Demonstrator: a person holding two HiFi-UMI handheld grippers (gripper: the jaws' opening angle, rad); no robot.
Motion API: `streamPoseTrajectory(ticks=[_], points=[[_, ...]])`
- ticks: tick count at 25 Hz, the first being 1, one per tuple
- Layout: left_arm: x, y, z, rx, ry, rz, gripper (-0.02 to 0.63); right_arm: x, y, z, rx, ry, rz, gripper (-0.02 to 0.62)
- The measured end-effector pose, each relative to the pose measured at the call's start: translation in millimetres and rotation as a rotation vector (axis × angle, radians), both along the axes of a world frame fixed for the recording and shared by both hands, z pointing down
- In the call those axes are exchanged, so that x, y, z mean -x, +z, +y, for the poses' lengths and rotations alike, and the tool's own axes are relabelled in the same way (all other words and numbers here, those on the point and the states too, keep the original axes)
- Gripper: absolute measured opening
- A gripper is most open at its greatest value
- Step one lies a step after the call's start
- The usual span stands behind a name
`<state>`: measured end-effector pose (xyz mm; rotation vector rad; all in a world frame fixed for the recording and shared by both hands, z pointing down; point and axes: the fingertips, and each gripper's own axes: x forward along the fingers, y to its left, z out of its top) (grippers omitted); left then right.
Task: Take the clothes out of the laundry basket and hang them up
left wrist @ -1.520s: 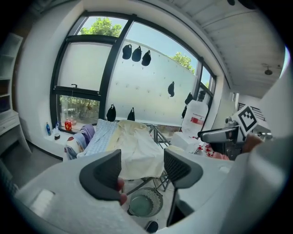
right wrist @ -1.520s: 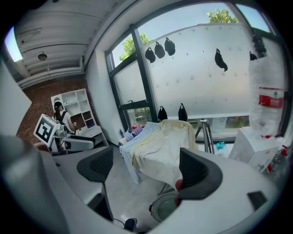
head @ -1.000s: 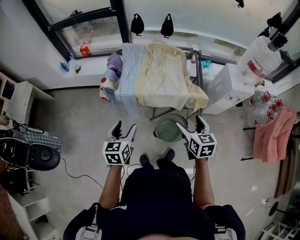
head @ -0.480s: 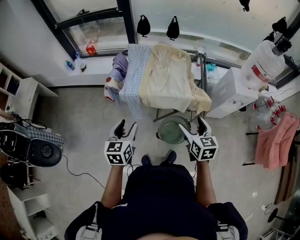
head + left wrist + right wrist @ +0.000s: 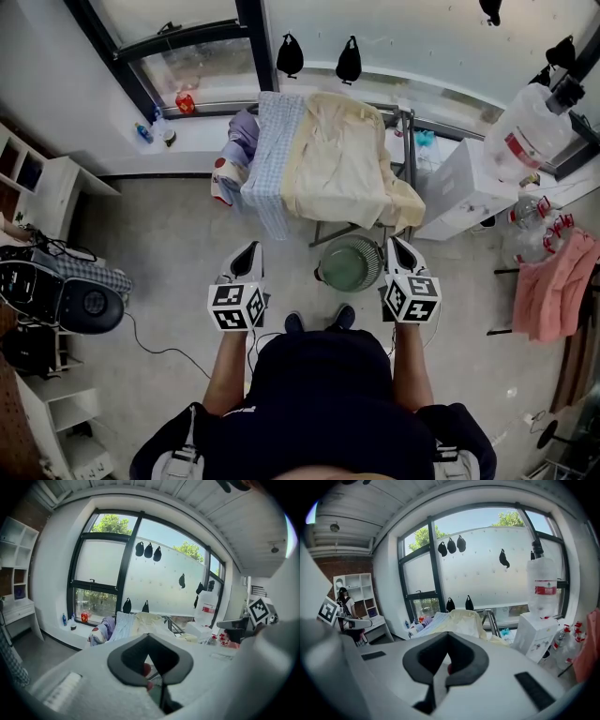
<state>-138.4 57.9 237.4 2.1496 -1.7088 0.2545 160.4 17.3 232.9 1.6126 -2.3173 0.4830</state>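
Observation:
A round green laundry basket (image 5: 330,265) stands on the floor in front of my feet, between the two grippers. Behind it a drying rack (image 5: 405,141) carries a pale yellow garment (image 5: 342,159), a blue checked cloth (image 5: 272,155) and a purple piece (image 5: 242,131). My left gripper (image 5: 249,249) hovers left of the basket; its jaws have just been closing and now meet with nothing between them (image 5: 148,635). My right gripper (image 5: 395,246) hangs at the basket's right edge, and its jaws too have just been closing, on nothing (image 5: 446,634).
A white cabinet (image 5: 459,183) and a large water bottle (image 5: 530,108) stand right of the rack. Pink cloth (image 5: 548,281) hangs at the far right. A black device (image 5: 80,307) with a cable lies on the floor at left. Black bags (image 5: 290,54) hang on the window.
Both grippers went from open jaws to shut, empty ones. The right gripper shifted slightly toward the rack. The left has barely moved.

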Motion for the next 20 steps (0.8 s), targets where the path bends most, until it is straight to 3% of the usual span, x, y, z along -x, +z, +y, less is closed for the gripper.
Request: streamPoseTrajectory(ticks=[13,20], points=[[-1.6,6.0,-4.6,0.023,0.021,0.014,0.023,5.8,0.3,-3.8,-0.003,-0.023,0.046,-0.003],[-7.1,11.8,-5.2,0.037,0.063,0.021,0.023,11.1,-7.3,-3.7,-0.006,-0.037,0.010,-0.003]])
